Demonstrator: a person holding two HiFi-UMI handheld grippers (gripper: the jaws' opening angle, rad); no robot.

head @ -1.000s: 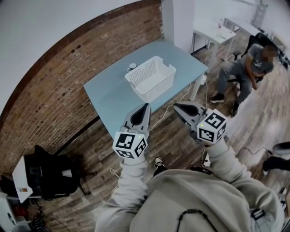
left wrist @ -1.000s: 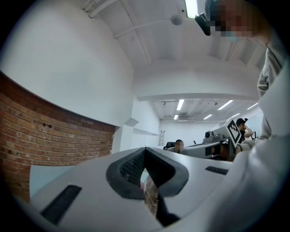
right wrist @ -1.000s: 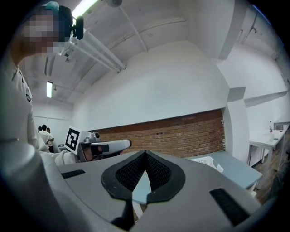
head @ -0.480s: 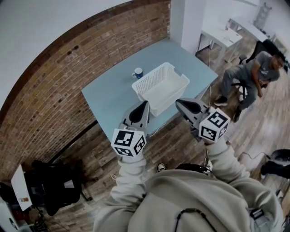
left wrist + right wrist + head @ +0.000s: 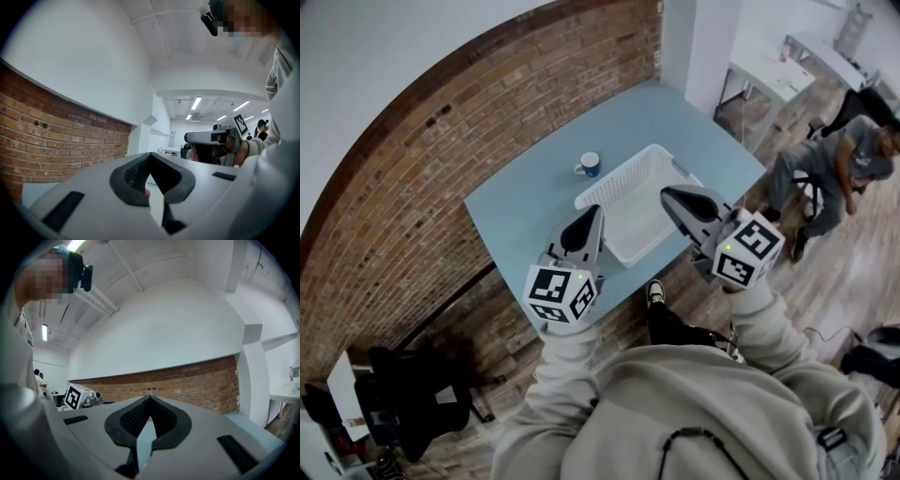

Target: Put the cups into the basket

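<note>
While square black-and-white markers showed on their cubes, the left gripper (image 5: 592, 214) and right gripper (image 5: 668, 195) stood pinched tight, holding nothing, near the basket (image 5: 614, 175).

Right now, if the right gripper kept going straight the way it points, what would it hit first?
Probably the brick wall: the right gripper, jaws shut, points at it, seemingly passing above the white basket. Depth is hard to judge.

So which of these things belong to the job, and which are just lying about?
Part of the job: cup, basket, blue table, left gripper and right gripper, both shut and empty.
Just there: seated person, white desk, brick wall.
</note>
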